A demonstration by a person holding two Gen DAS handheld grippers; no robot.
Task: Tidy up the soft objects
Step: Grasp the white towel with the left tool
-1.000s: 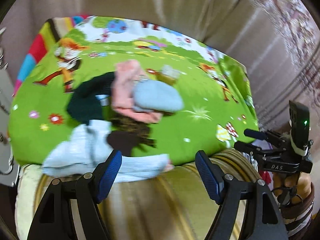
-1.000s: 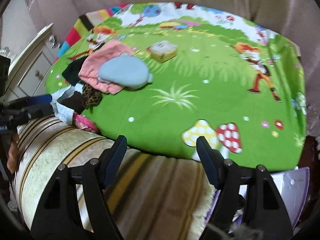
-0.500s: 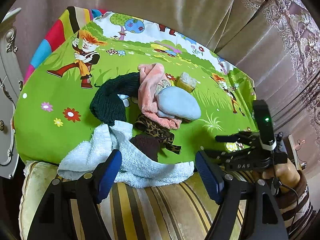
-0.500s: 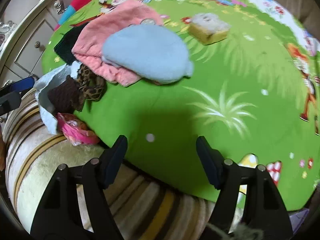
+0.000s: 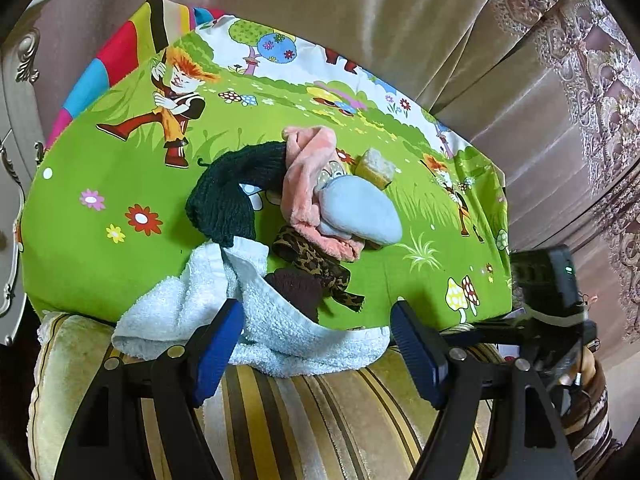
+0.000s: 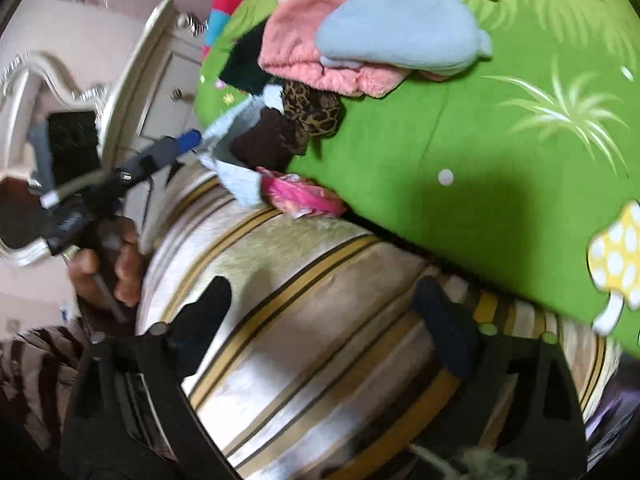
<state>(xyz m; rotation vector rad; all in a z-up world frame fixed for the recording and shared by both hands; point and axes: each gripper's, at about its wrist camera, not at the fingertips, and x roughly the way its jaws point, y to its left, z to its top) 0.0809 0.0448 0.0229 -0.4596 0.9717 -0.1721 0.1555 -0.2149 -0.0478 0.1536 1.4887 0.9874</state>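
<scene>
Soft pile on green cartoon sheet (image 5: 100, 184), ahead of left gripper (image 5: 316, 344): pale blue towel (image 5: 280, 332) between its spread fingers, draped over sheet edge onto striped cushion (image 5: 300, 420). Beyond towel: brown knit (image 5: 298, 290), leopard scarf (image 5: 316, 260), dark green knit (image 5: 228, 200), pink fleece (image 5: 308, 172), light blue pouch (image 5: 360, 212). Yellow sponge (image 5: 376, 166) farther. Right gripper (image 6: 324, 320) spread, empty, over cushion, pile ahead-left.

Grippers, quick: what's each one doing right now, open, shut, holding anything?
Left gripper: open, holding nothing, its fingers astride the white towel.
Right gripper: open, holding nothing, over the striped cushion.
</scene>
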